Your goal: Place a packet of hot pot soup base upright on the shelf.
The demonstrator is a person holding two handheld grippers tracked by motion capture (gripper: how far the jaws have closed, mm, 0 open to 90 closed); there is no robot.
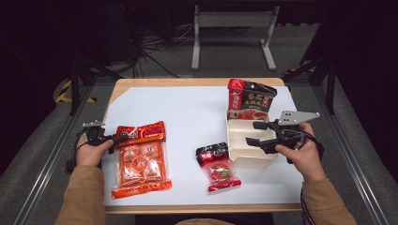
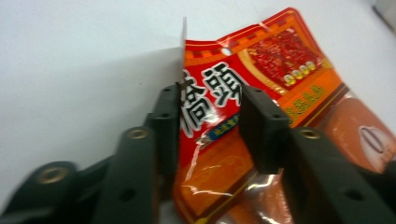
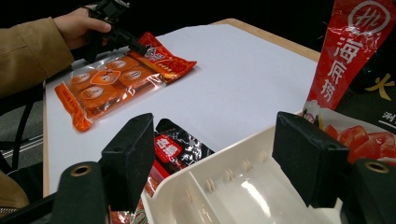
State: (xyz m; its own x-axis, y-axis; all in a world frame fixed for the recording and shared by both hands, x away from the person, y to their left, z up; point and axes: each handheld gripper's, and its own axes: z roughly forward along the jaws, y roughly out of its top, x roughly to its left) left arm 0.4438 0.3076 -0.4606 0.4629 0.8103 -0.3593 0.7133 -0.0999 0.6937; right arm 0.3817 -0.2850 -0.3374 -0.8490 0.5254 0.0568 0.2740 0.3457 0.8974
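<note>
1. Orange film packet of individually wrapped snacks (image 1: 140, 161), lower left of the high view, lying flat on the white table cover (image 1: 187, 117); its red printed header points to the upper right of that frame.
2. Handling, by judgement: light, soft and crinkly, with a glossy film likely to slip. The sealed header strip is flat and free of contents, so it looks the best place to take hold; the filled body would bulge and slide.
3. Left gripper (image 1: 121, 137), left of the high view, at the header's left end. In the left gripper view the black fingers (image 2: 163, 126) stand one on either side of the packet's top edge, which is lifted and curled up between them. Jaws partly apart; one finger seems to touch the film, but a firm clamp is not evident.
4. Right gripper (image 1: 256, 133), right of the high view, hovers over the near rim of the white plastic tray (image 1: 234, 154). Fingers (image 3: 128, 158) wide apart, holding nothing.
5. Other stock: small black-and-red snack packet (image 1: 217, 166), lower centre; red-and-black hotpot seasoning pouch (image 1: 248, 99), propped at the tray's far end, upper right.
</note>
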